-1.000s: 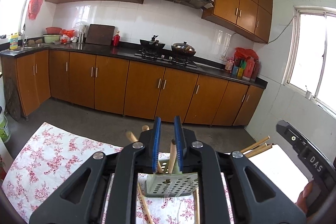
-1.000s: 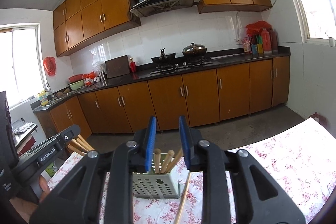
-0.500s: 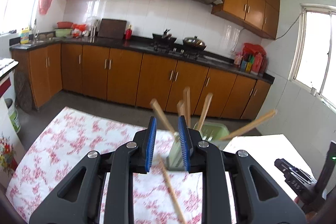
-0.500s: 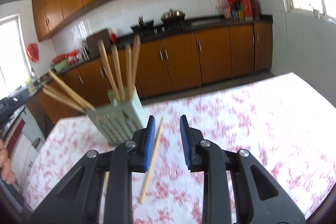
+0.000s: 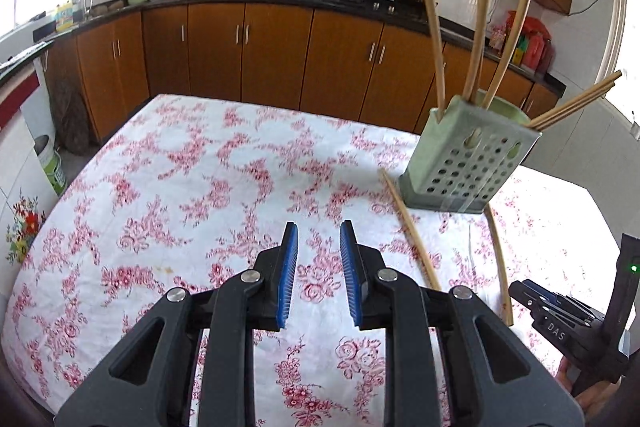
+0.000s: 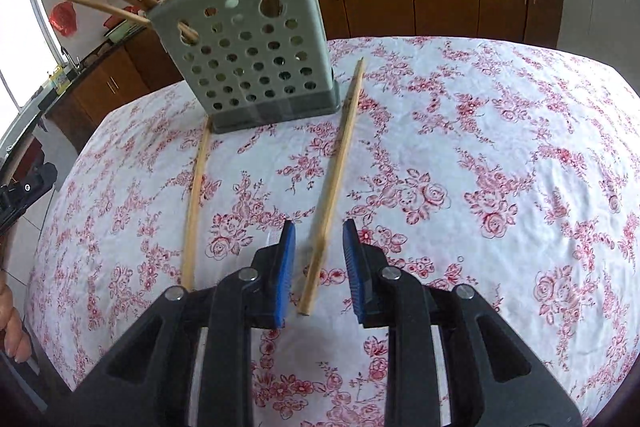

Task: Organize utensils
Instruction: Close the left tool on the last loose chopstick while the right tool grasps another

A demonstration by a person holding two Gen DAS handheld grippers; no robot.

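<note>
A pale green perforated utensil holder (image 5: 468,159) (image 6: 248,55) stands on the floral tablecloth with several wooden chopsticks upright and leaning in it. Two loose chopsticks lie on the cloth in front of it: one (image 6: 334,183) (image 5: 408,227) and a slightly bowed one (image 6: 196,195) (image 5: 498,263). My right gripper (image 6: 318,239) is open, its jaws either side of the near end of the first chopstick, just above it. My left gripper (image 5: 318,247) is open and empty over bare cloth, left of the holder. The right gripper also shows in the left wrist view (image 5: 560,319).
The table (image 5: 168,187) is covered by a white cloth with red flowers. Its edges drop to the kitchen floor at the far and left sides. Wooden cabinets (image 5: 280,59) and a black counter run behind. A bucket (image 5: 50,163) stands on the floor at left.
Both grippers have pulled back and tilted down from the holder toward the table. The right gripper has come down over the loose chopstick. Both stay open.
</note>
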